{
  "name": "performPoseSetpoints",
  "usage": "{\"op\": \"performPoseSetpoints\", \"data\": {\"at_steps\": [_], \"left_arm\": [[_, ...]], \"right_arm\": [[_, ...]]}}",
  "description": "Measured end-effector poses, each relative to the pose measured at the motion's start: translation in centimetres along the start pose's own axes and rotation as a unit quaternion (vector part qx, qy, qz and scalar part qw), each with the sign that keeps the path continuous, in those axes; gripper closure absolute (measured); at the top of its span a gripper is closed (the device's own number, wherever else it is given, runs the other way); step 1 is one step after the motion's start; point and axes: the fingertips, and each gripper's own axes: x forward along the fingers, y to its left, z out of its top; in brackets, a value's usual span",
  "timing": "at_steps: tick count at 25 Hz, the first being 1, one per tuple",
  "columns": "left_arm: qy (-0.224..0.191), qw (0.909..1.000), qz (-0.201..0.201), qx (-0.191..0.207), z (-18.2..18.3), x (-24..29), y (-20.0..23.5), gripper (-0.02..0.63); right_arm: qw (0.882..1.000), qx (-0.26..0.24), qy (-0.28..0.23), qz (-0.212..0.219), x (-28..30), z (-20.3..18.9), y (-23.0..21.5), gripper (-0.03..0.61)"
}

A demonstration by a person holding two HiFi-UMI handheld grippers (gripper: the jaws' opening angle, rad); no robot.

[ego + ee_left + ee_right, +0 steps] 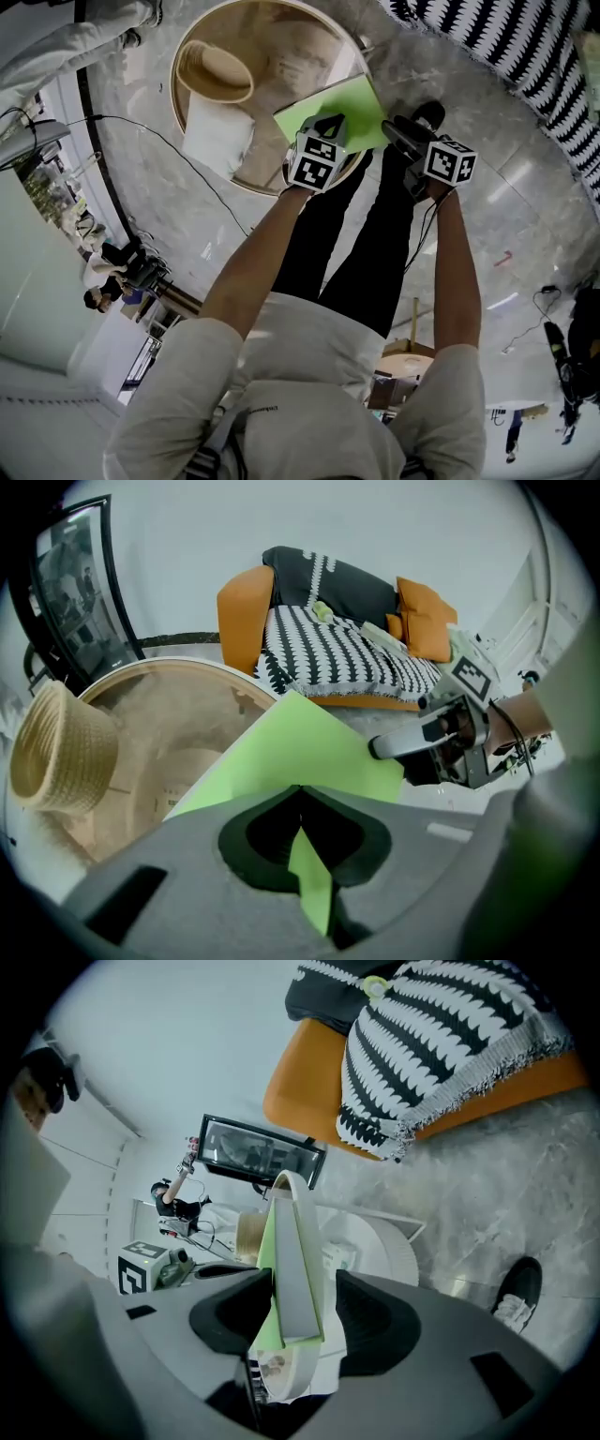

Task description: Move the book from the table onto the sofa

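A thin book with a lime-green cover (339, 109) is held over the near edge of the round wooden table (180, 111). My left gripper (328, 128) is shut on its near edge; a strip of green cover (309, 874) shows pinched between the jaws. My right gripper (396, 133) stands at the book's right corner. In the right gripper view the book's grey page edge (295, 1265) stands upright between the jaws, with a gap on its right side, so that gripper (300, 1321) is open. The sofa (342, 644), orange with a black-and-white striped throw, is beyond the table.
A straw hat (216, 72) and a white cushion (217, 133) lie on the table. A black cable (141, 124) runs over the marble floor at the left. The person's legs and a black shoe (516, 1290) are below the grippers. The striped throw (525, 56) fills the upper right.
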Motion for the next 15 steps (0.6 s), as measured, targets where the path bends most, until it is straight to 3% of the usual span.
{"op": "performPoseSetpoints", "data": {"at_steps": [12,15], "left_arm": [[-0.017,0.9998,-0.01,0.002,0.4,0.3,-0.2,0.604],[-0.021,0.9997,-0.004,0.014,0.6,-0.2,0.4,0.604]], "right_arm": [[0.992,0.038,0.076,0.097,2.4,-2.7,0.7,0.37],[0.991,0.036,0.064,0.11,3.1,-2.1,1.9,0.423]]}}
